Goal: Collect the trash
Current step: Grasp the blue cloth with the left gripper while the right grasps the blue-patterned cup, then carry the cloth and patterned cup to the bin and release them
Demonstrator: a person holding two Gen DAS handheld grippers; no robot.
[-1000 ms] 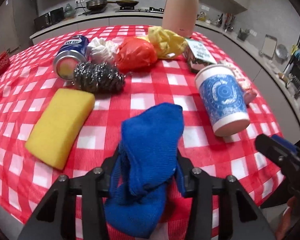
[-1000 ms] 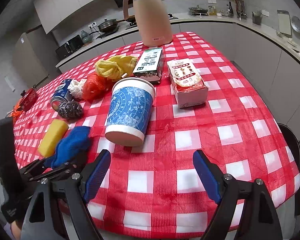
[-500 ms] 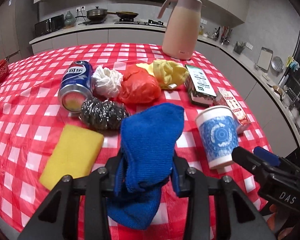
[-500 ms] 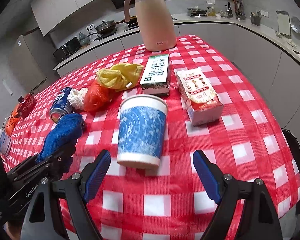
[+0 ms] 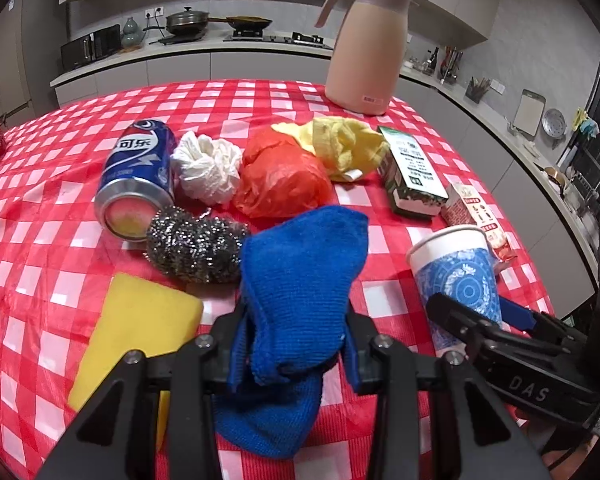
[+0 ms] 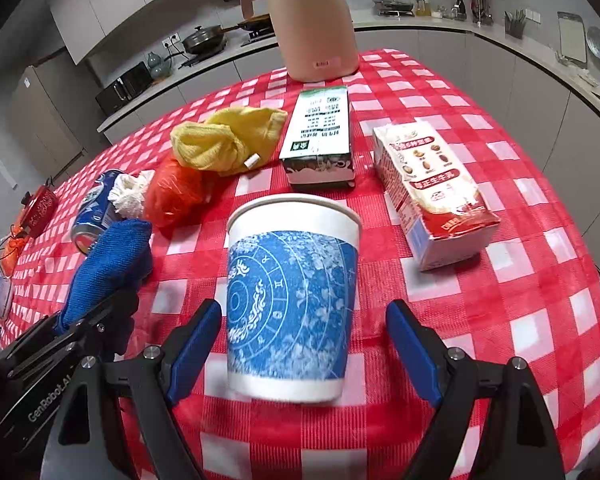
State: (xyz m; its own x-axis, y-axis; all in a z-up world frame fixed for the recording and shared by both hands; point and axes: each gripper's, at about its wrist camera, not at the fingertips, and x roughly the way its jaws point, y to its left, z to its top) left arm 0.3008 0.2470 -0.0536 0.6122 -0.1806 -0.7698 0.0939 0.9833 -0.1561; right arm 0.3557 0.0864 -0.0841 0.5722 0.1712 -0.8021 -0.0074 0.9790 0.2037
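Observation:
My left gripper (image 5: 294, 344) is shut on a blue cloth (image 5: 300, 276) and holds it above the red checked table (image 5: 40, 216); the cloth also shows in the right wrist view (image 6: 108, 264). My right gripper (image 6: 304, 344) is open, its blue pads on either side of an upright blue-and-white paper cup (image 6: 292, 292), apart from it. The cup also shows in the left wrist view (image 5: 458, 280). A blue soda can (image 5: 136, 178), a white paper ball (image 5: 206, 170), an orange plastic bag (image 5: 282, 178), a green carton (image 6: 320, 136) and a red carton (image 6: 432, 188) lie on the table.
A yellow sponge (image 5: 136, 344) and a steel scourer (image 5: 194, 248) lie at the near left. A yellow cloth (image 5: 342, 148) lies behind the bag. A pink thermos jug (image 5: 366, 48) stands at the far edge. Kitchen counters (image 5: 180, 50) run behind the table.
My left gripper has lifted the blue cloth off the table and drawn back. My right gripper has moved forward until the paper cup stands between its open fingers.

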